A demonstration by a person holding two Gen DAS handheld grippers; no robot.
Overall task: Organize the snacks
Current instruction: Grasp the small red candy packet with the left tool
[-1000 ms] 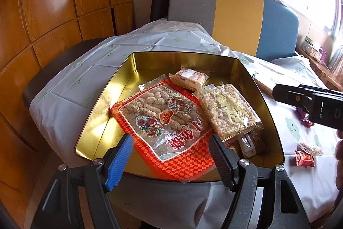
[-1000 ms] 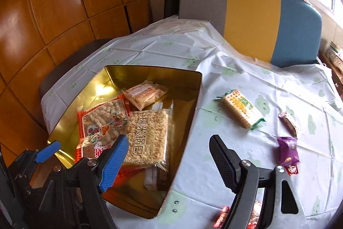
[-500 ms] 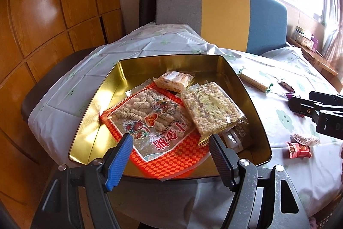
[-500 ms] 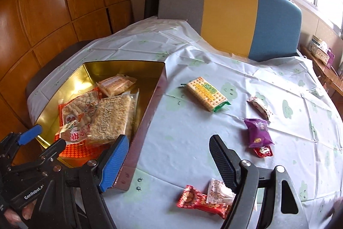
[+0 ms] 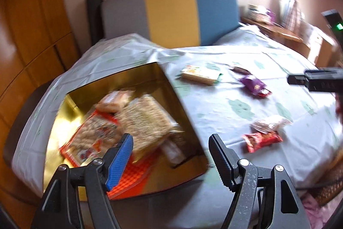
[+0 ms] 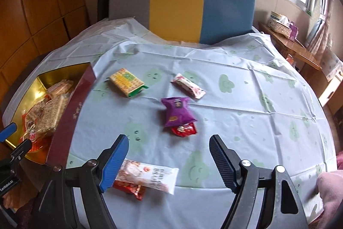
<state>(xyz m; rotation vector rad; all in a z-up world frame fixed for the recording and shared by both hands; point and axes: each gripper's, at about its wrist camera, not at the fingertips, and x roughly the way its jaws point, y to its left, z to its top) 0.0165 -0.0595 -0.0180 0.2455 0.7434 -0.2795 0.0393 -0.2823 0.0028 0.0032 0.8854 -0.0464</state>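
The loose snacks are all light, crinkly film packs lying flat on the tablecloth [image 6: 246, 100], right of the gold tin [image 6: 42, 83]. They'll prob. slide on that slick sheet and buckle if you pinch mid-pack, so take each by a sealed end or across its narrow width, w/ a gentle squeeze: contents look brittle.

Cracker pack [image 6: 126, 83] is the stiffest, lying just beside the tin's right wall; grip across its short side. Purple pouch [image 6: 178, 111] is puffy and soft, further right, and overlaps a small red pack [image 6: 184, 129]; lift the purple one first or you'll drag both. White-pink bar [image 6: 188, 87] sits beyond the purple pouch, apart from it. Nearest you, the long white pack [image 6: 150, 177] rests on another red pack [image 6: 130, 189], well right of the tin's near corner and partly under your blue finger.

Right gripper [image 6: 169, 161]: jaws wide apart, nothing between the pads. Left gripper [image 5: 171, 160]: also spread, empty, hovering over the tin's near right corner.

Tin holds a big peanut-type bag [image 5: 94, 136] on a red checked sheet, a rice-cake slab [image 5: 145, 121] beside it, and a small pack [image 5: 115, 100] at the far side. Left-wrist view is blurred, so anything under the slab is unclear. The tin's far left floor looks bare; room for the rest there.
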